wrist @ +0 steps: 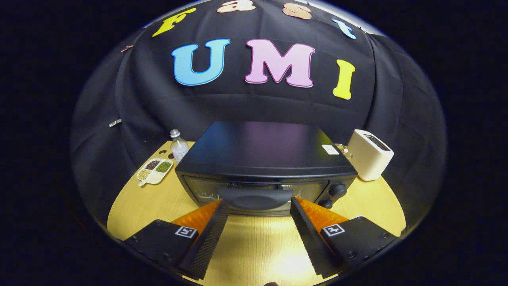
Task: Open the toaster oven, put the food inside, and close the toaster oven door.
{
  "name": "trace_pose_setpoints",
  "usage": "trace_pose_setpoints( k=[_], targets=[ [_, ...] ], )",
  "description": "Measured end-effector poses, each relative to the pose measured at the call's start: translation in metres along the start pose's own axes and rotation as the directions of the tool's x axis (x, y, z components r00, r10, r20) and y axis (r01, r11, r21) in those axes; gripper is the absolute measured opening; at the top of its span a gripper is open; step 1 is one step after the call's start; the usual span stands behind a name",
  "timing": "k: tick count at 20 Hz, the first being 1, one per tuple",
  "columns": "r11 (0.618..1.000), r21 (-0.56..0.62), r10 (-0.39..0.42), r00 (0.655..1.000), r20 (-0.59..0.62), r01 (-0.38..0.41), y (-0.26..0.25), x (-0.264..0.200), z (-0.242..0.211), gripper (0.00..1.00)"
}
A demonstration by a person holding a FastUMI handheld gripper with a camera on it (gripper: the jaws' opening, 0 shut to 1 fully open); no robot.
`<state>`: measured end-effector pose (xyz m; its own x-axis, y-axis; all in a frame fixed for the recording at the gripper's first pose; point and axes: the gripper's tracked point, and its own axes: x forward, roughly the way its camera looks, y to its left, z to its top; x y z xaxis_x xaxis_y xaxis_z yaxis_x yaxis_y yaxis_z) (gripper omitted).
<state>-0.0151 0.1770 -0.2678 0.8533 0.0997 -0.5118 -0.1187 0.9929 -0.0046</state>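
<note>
the gripper (258, 206) hangs with jaws spread wide, flanking the door handle (256, 198) of the shut toaster oven (262, 155) on the bench (254, 246), seemingly lined up to grip it.

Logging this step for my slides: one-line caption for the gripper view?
Open gripper fingers flank the closed toaster oven door handle on the wooden table.

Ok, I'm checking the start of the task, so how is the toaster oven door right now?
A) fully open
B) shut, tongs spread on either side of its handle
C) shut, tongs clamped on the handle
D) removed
B: the toaster oven door is shut, and the open tongs flank its handle without pressing on it.
</note>
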Motion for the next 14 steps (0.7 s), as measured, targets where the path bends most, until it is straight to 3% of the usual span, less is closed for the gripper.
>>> trace_pose_setpoints(
  k=[7,14],
  targets=[
    [0.998,-0.067,0.012,1.000,0.026,-0.010,-0.001,-0.013,0.001,0.99],
    [0.999,-0.038,0.017,0.999,0.032,-0.016,-0.005,-0.020,0.006,0.98]
  ],
)
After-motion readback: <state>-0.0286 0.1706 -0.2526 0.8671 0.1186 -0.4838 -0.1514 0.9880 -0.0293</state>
